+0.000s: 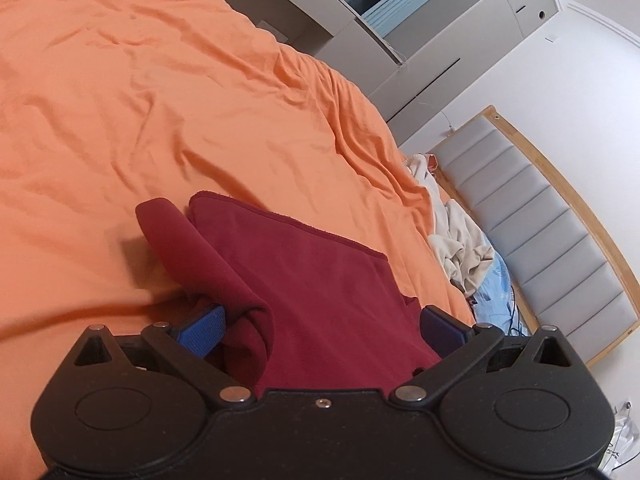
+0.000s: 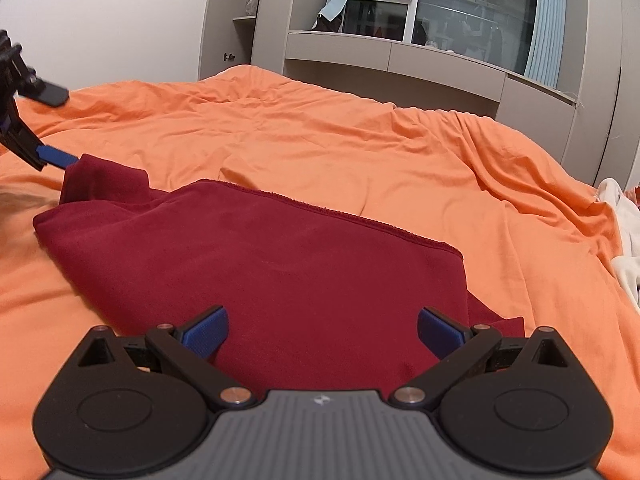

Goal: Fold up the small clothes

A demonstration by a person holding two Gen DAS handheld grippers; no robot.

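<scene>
The dark red garment (image 2: 256,264) lies on the orange bedspread (image 2: 360,136), its main panel spread fairly flat with a stitched hem along the far edge; one rolled part, likely a sleeve, is bunched at its left end. The cloth reads as soft, light knit — limp, prone to sag and slide over itself, not fragile. It should be taken at a hem or corner through both layers, since a pinch in mid-panel would only raise a tent. The left gripper (image 1: 320,324) has its jaws spread wide, cloth heaped between the blue pads (image 1: 202,330) but not pinched; in the right wrist view one of its fingers rests at the bunched sleeve. The right gripper (image 2: 322,330) hovers over the near edge with jaws apart, holding nothing. Beyond, a cream heap of clothes (image 1: 460,248) lies near the padded grey headboard (image 1: 552,240) — well apart from the work.
</scene>
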